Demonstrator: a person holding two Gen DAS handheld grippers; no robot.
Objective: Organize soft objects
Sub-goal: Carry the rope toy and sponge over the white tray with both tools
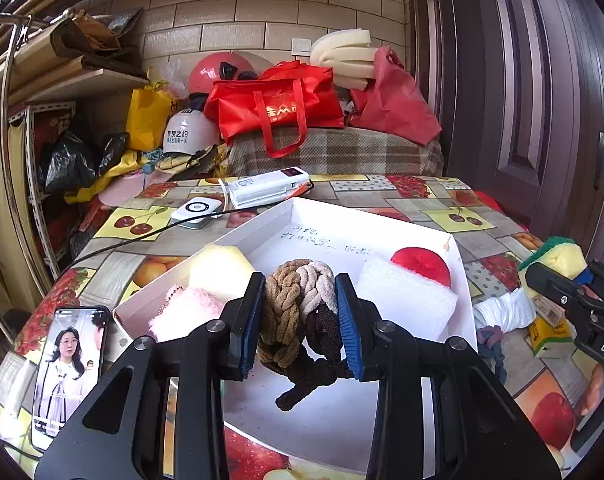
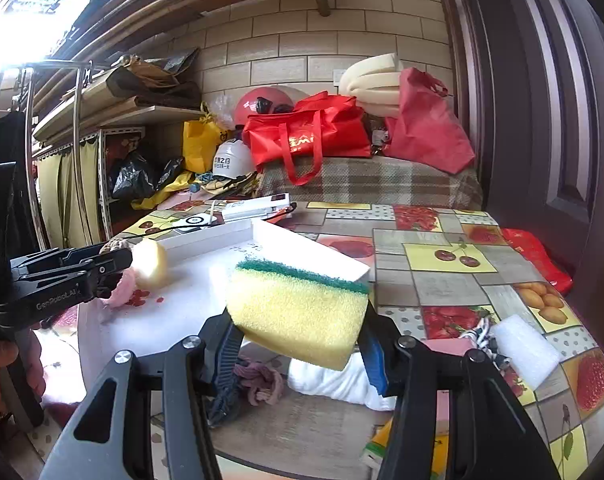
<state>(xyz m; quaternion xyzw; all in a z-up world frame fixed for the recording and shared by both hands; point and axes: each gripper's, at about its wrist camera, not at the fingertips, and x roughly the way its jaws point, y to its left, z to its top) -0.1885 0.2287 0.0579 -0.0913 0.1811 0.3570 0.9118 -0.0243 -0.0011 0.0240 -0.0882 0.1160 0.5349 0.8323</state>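
My left gripper (image 1: 300,320) is shut on a bundle of braided hair ties (image 1: 294,312), tan, beige and dark brown, held over the white box (image 1: 459,256). In the box lie a pale yellow sponge (image 1: 220,268), a pink fluffy piece (image 1: 186,312), a white foam block (image 1: 405,300) and a red round cushion (image 1: 421,262). My right gripper (image 2: 298,344) is shut on a yellow sponge with a green scouring top (image 2: 298,308), held above the table just right of the box (image 2: 313,248). The left gripper shows in the right wrist view (image 2: 114,264), over the box's left part.
A phone (image 1: 68,372) with a video lies left of the box. Behind it are a white charger (image 1: 198,210) and a power bank (image 1: 266,186). On the fruit-pattern tablecloth (image 2: 441,240) lie a white cloth (image 2: 333,384), a pink scrunchie (image 2: 262,380), a white foam block (image 2: 527,352) and a carton (image 1: 549,332).
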